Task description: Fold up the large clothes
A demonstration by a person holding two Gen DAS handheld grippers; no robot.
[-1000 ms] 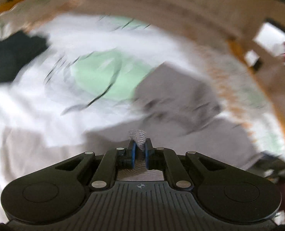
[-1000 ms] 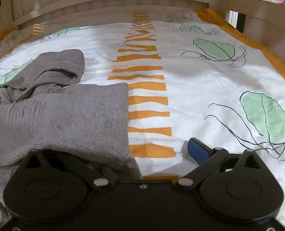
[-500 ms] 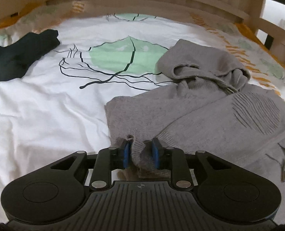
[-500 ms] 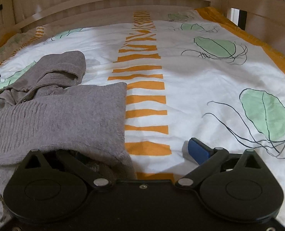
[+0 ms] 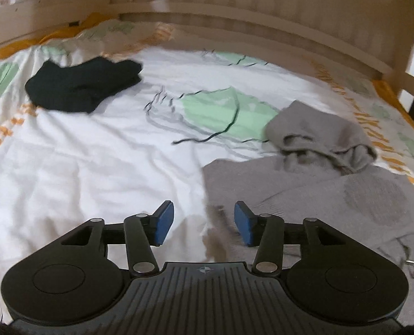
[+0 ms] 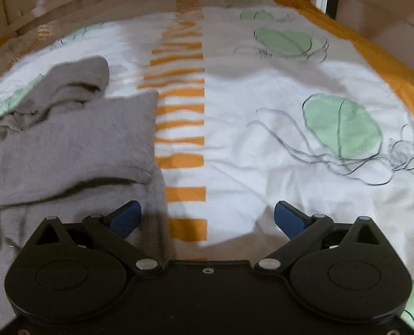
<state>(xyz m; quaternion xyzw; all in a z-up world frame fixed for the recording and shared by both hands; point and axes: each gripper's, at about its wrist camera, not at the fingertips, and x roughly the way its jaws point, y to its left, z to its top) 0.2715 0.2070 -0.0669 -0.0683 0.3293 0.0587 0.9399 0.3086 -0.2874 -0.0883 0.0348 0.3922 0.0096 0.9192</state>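
The grey hoodie (image 5: pixel 318 195) is lying part-folded on the bed (image 5: pixel 95 167), its body spread towards the near edge and its hood bunched at the far end, so its long axis is running away from both cameras. The left gripper (image 5: pixel 204 224) is hanging just beside the garment's left edge; its 2 fingers (image 5: pixel 163 223) have just been opening and are now standing apart, with a loose bit of grey hem lying below the gap but nothing pressed between them. The right gripper (image 6: pixel 207 219) is sitting wide open at the hoodie's (image 6: pixel 67 145) right edge, gripping nothing. Both hands are flanking the garment, the left one slightly nearer its fabric. A black garment (image 5: pixel 81 86) is lying well apart at far left.
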